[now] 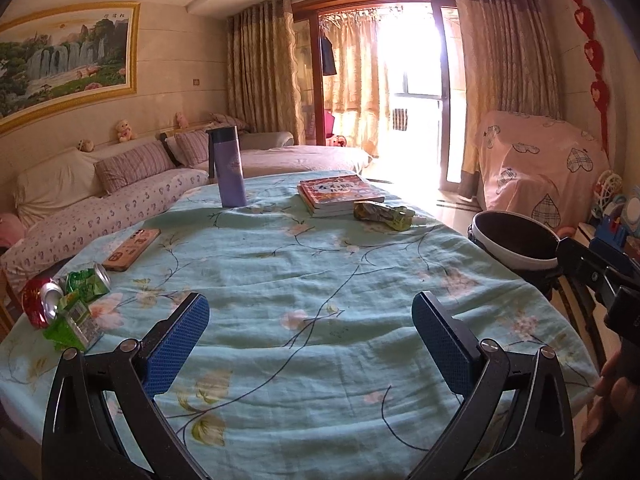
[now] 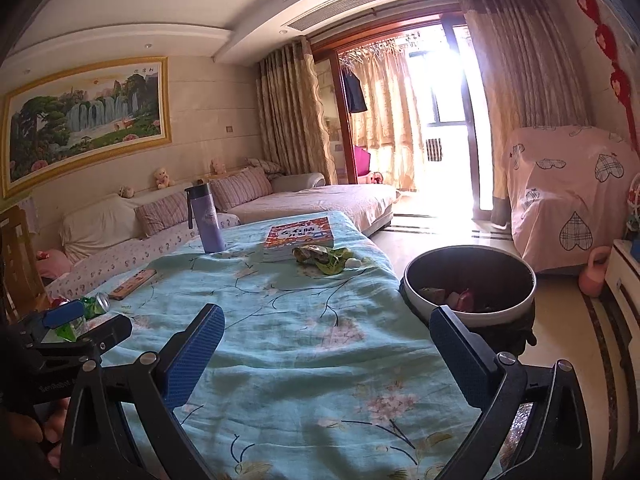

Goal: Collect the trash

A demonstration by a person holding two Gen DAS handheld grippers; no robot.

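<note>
**Both grippers empty over the table, trash split at two ends: mis-pick risk**

Left gripper (image 1: 310, 338) is hanging with jaws spread wide, nothing between the pads, over the floral tablecloth (image 1: 320, 264). Right gripper (image 2: 326, 354) is doing the same, also empty.

Trash is sitting in two spots: crushed cans (image 1: 66, 292) and a green carton (image 1: 76, 322) at 9 o'clock in the left view, crumpled wrappers (image 1: 382, 213) at 12–1 o'clock, touching the books (image 1: 340, 194). Bin (image 2: 470, 280) is standing off the table edge at 2 o'clock in the right view, some scraps already inside.

Risks I'm seeing:
- Wrappers are lying against the books, so a sloppy pinch is likely dragging a book too.
- Phone (image 1: 132, 249) is resting near the cans; easy to sweep it by mistake.
- Loose cloth is likely bunching into the pads on a low grab.
- Cans probably rolling off the near edge if nudged.
- Bottle (image 1: 228, 168) is standing upright near the reach path; likely tipping if clipped.
</note>
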